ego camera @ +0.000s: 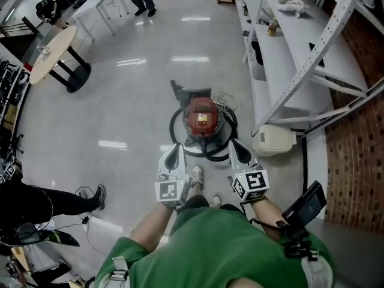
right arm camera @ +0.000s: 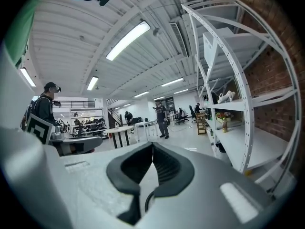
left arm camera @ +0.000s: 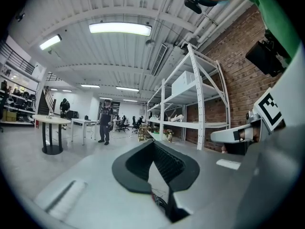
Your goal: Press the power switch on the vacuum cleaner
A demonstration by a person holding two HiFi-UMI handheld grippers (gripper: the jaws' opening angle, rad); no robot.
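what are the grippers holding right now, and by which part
Nothing. The left gripper and the right gripper each have their jaws together with nothing between them.

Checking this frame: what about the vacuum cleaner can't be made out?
Power switch: too small to pick out on the vacuum cleaner, head view.
Vacuum cleaner, gripper views: almost wholly hidden behind the left gripper and right gripper, both shut.
Hose: partly covered by both grippers, head view.
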